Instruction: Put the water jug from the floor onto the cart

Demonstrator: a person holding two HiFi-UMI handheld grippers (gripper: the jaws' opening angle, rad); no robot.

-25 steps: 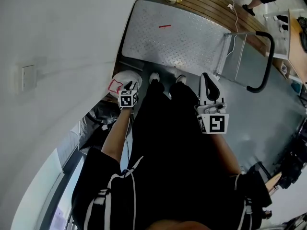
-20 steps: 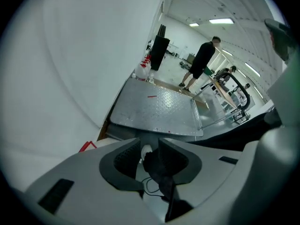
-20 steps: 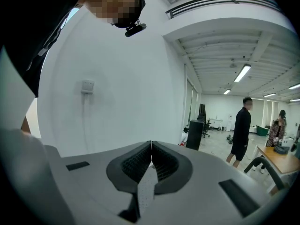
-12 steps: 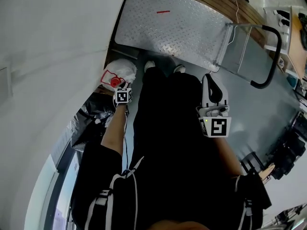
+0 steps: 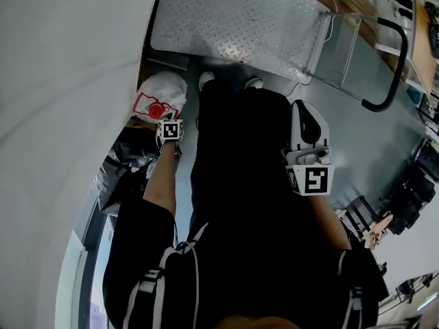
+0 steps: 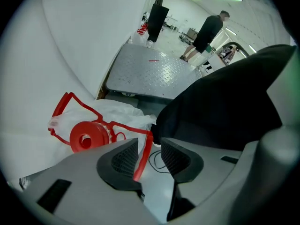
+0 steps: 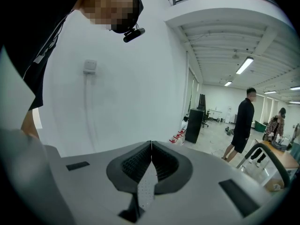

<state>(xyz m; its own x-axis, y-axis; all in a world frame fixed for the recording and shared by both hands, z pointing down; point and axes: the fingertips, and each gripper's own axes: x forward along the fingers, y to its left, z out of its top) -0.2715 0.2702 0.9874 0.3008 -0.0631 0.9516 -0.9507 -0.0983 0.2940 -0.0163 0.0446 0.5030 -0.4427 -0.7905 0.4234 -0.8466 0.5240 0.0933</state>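
Over water jug [image 5: 162,91] | left gripper [image 6: 149,143] pointing down | jaws just opening, handle [image 6: 140,164] between

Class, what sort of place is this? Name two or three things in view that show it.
Probably a big open workshop or lab hall: a steel platform cart on a bare grey floor, and strip lights under exposed ceiling beams.

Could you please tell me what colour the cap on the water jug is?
The cap is red; it shows best in the left gripper view.
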